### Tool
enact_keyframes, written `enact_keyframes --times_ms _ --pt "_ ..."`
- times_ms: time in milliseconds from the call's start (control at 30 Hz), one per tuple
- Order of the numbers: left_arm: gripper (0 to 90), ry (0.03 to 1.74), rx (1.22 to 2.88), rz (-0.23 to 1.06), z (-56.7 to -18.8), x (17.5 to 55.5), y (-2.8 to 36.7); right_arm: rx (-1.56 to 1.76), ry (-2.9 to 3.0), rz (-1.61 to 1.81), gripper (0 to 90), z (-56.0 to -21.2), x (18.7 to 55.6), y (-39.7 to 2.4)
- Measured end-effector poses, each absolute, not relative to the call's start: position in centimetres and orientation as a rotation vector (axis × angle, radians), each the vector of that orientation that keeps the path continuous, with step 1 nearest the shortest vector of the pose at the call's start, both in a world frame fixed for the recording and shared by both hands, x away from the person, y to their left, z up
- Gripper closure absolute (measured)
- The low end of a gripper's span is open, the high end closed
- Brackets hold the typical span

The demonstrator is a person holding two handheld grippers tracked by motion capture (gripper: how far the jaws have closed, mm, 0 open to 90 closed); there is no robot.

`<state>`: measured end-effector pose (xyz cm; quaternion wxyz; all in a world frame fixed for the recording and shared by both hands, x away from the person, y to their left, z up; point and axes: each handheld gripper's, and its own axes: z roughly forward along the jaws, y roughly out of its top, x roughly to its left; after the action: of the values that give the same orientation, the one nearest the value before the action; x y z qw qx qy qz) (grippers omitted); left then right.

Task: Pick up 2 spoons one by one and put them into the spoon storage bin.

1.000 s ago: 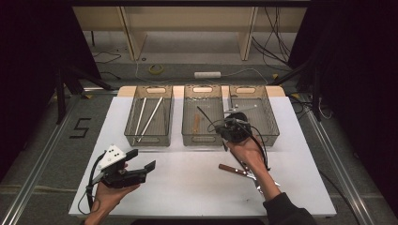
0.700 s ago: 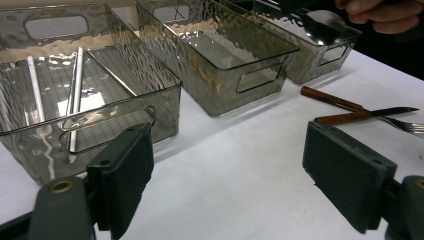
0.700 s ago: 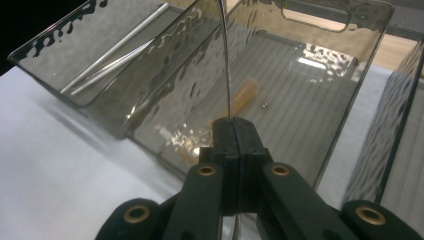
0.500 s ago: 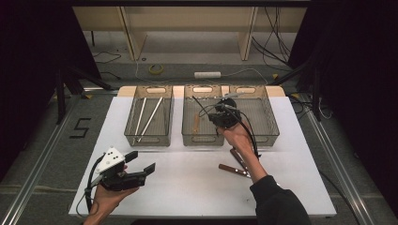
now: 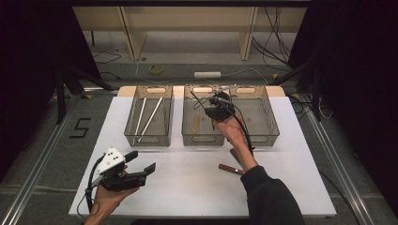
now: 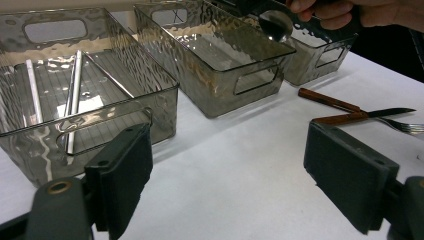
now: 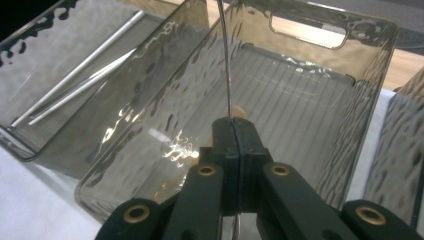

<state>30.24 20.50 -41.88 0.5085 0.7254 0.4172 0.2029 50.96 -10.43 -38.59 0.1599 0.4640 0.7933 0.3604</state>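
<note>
Right gripper (image 5: 218, 104) has carried the spoon (image 6: 276, 24) from the table's middle to above the middle bin (image 5: 202, 136)

Its jaws are clamped on what looks like the spoon's thin edge; lower inside the walls, beside the wooden-handled piece (image 5: 196, 123), before releasing. Left gripper (image 5: 141, 161) rests, jaws apart

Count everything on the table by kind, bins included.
Bins: 3
Metal rods: 2
Spoon, in right gripper: 1
Knife: 1
Fork: 1
Wooden-handled piece, middle bin, kind unclear: 1
Total: 9
</note>
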Motion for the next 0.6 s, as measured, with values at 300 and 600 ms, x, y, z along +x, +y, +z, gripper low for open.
enact_keyframes --times_ms 300,600 --pt "18.8 0.998 1.744 0.496 -41.9 30.2 20.5 1.356 2.262 0.987 90.0 -39.9 52.1 -10.2" --pt "18.6 0.998 1.748 0.502 -41.9 30.2 20.4 1.367 2.268 0.959 90.0 -40.7 52.5 -9.7"
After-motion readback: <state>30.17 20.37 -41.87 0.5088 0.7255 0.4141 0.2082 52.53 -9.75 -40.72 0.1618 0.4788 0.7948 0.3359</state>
